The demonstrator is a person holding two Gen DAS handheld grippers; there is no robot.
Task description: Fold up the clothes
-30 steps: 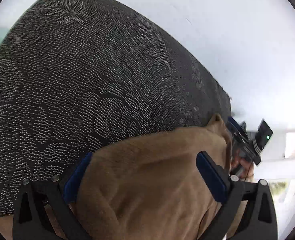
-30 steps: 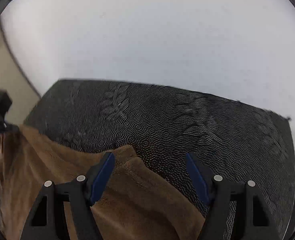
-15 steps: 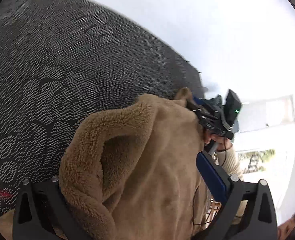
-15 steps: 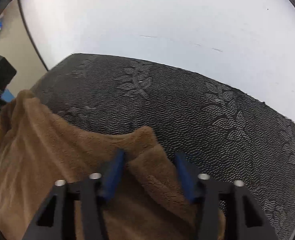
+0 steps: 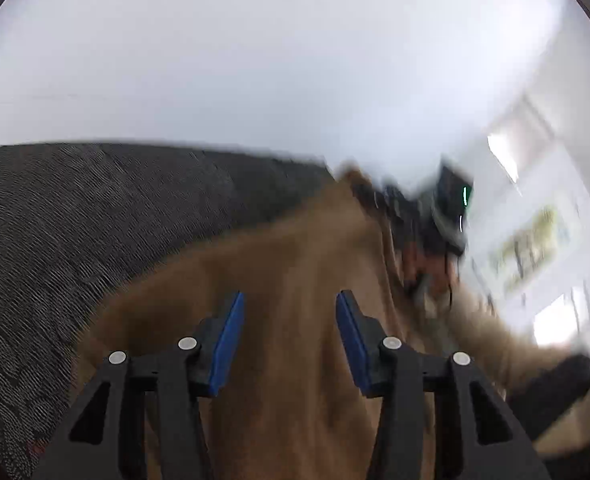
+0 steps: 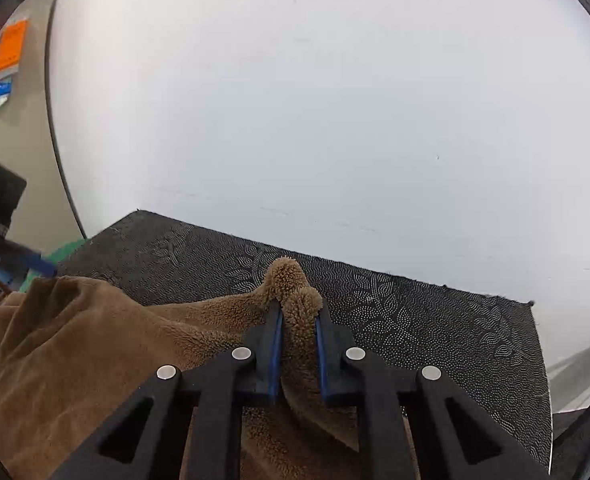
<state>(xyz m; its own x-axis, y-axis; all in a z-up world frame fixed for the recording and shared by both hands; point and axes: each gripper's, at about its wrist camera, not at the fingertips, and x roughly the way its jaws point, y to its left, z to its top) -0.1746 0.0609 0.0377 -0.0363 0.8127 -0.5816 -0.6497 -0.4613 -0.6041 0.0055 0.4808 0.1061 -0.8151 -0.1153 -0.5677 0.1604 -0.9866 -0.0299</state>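
Observation:
A brown fleece garment (image 6: 95,340) lies bunched on a black patterned cloth (image 6: 415,320). My right gripper (image 6: 298,312) is shut on a fluffy fold at the garment's far corner. The left wrist view is blurred. There my left gripper (image 5: 289,316) has its jaws drawn in around a band of the garment (image 5: 287,248), with a gap still between them. From there the fabric runs toward the right gripper (image 5: 379,200) in the distance. In the right wrist view the left gripper (image 6: 35,264) shows at the left edge, beside the garment's raised edge.
The black cloth (image 5: 75,220) covers a white surface (image 6: 335,120) that stretches beyond it. A person's hand and beige sleeve (image 5: 495,340) hold the right tool. Something green (image 6: 67,252) peeks out past the cloth's left corner. An orange note (image 6: 11,46) is at the upper left.
My right gripper closed onto the fleece fold and lifted it. My left gripper's jaws narrowed from wide open around the fabric, and its view swung up toward the white surface.

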